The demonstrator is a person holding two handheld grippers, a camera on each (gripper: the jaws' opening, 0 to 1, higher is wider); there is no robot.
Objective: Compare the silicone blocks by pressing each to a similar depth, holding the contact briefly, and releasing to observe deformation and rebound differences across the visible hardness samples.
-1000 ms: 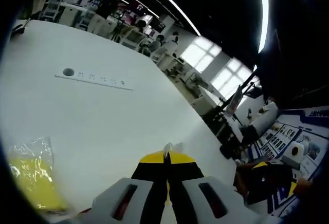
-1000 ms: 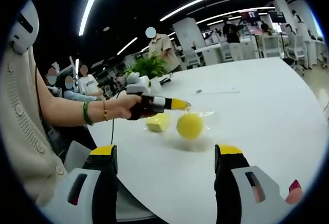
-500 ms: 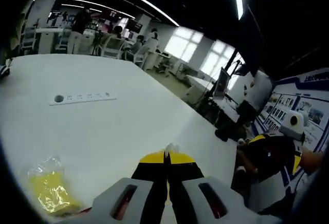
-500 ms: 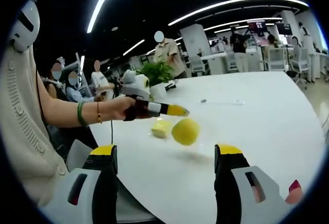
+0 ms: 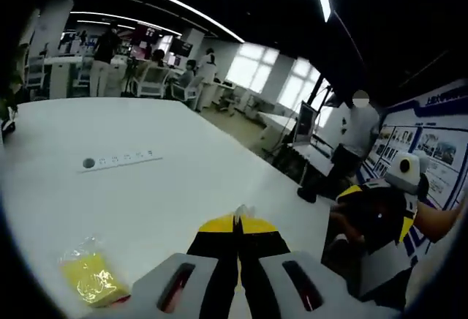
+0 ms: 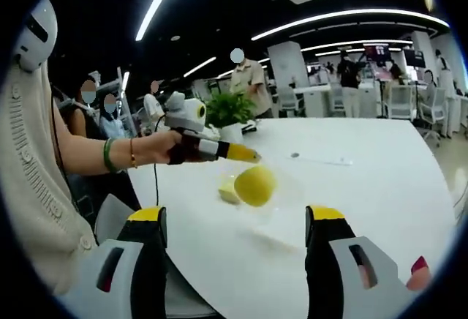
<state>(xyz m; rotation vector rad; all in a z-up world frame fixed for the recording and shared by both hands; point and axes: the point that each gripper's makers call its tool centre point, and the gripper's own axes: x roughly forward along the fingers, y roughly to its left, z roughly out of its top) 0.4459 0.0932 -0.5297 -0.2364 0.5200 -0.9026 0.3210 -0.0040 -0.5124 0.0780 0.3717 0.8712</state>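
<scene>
The left hand-held gripper (image 6: pixel 245 156), clenched on a clear bag's corner, dangles a yellow ball (image 6: pixel 254 185) above the worktop (image 6: pixel 380 187); the right hand-held gripper (image 6: pixel 238 220) stands released. At nine o'clock lies a bagged yellow block (image 5: pixel 89 278). The bag could slip from that thin pinch.

The left claw (image 6: pixel 252 157) has lifted the bagged yellow ball (image 6: pixel 255 185) higher above the table (image 6: pixel 380 187).
</scene>
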